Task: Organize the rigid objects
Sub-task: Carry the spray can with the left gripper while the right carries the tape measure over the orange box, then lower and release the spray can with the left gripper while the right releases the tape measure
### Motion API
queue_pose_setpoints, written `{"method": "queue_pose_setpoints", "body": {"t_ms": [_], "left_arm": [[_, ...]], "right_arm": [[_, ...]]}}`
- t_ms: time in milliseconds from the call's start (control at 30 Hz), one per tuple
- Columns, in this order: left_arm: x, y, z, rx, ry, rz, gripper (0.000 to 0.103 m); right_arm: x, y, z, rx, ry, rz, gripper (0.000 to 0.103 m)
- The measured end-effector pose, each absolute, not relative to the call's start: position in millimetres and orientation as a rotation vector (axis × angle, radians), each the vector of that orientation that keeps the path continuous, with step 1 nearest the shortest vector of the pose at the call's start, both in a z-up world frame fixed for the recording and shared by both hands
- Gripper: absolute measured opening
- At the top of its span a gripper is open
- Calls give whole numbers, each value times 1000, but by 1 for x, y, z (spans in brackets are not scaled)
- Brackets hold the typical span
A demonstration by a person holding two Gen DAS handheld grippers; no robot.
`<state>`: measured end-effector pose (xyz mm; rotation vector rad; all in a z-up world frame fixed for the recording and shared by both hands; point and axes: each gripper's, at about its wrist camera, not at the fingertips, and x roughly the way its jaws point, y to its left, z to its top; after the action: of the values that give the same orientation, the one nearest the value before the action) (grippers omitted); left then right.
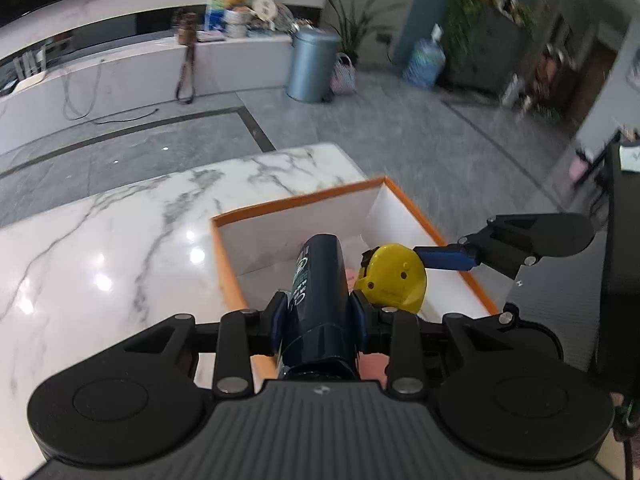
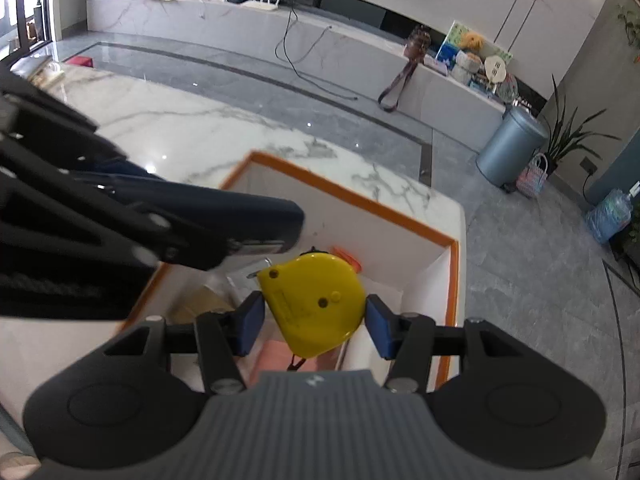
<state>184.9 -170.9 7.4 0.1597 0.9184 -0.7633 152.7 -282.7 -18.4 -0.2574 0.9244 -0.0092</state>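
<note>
- Orange-rimmed box (image 1: 230,276) on the marble worktop (image 1: 120,240): stiff card, the drop target under both loads.
- Dark blue bottle (image 1: 320,292): my left fingers (image 1: 320,316) clamp its smooth, slippery-looking body; judged moderately heavy.
- Yellow tape measure (image 2: 310,304): my right fingers (image 2: 314,320) pinch its hard rounded case, above the box.

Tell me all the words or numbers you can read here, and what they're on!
Dark blue bottle in the left tongs: pale print on its label, too blurred to read.
Yellow tape measure in the right tongs: no readable text.
Orange-rimmed box: no writing showing.
Far shelf clutter: too small.
</note>
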Motion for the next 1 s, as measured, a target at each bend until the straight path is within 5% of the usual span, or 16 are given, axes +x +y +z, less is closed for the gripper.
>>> {"method": "queue_pose_setpoints", "body": {"t_ms": [1000], "left_arm": [[231, -231, -72, 383, 959, -714, 40]], "right_arm": [[201, -316, -84, -162, 990, -53, 55]]}}
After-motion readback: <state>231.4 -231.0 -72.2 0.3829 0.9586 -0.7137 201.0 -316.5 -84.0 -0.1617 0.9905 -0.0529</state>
